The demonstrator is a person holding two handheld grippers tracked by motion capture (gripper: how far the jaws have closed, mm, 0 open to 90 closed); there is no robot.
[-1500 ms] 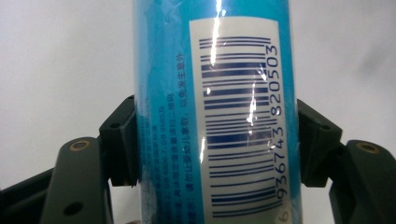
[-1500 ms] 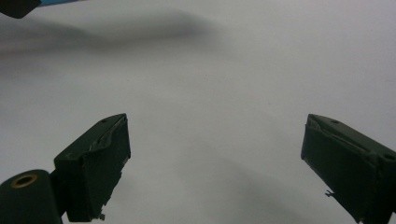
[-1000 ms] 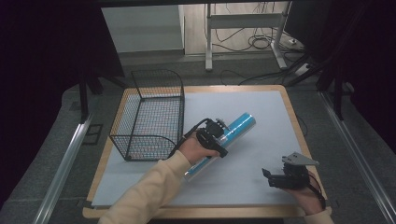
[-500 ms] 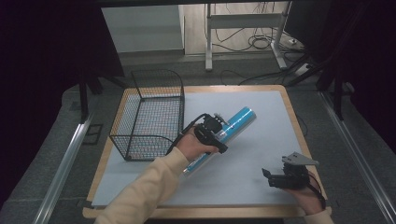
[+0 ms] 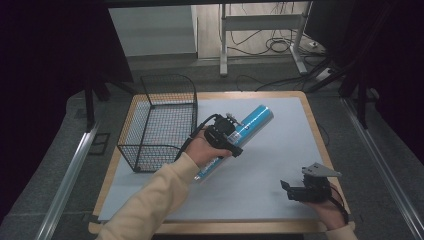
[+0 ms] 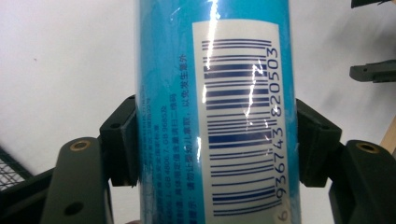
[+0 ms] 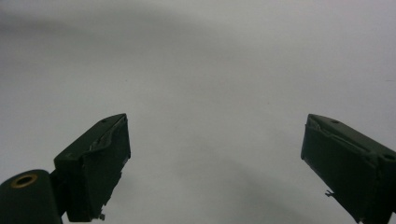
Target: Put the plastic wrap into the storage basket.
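A long blue can with a white barcode label is held slanted above the white mat, its upper end toward the far right. My left gripper is shut on the can's middle. In the left gripper view its two black jaws press against both sides of the blue can. My right gripper rests low near the mat's front right corner, and its jaws stand wide apart in the right gripper view with nothing between them.
A black wire basket stands on the left part of the mat, just left of the held can. The wooden table edge frames the mat. Metal rails and cables lie on the floor beyond.
My left gripper has lifted the blue can slightly and carried it a little to the left, toward the basket. The right gripper has stayed where it was.
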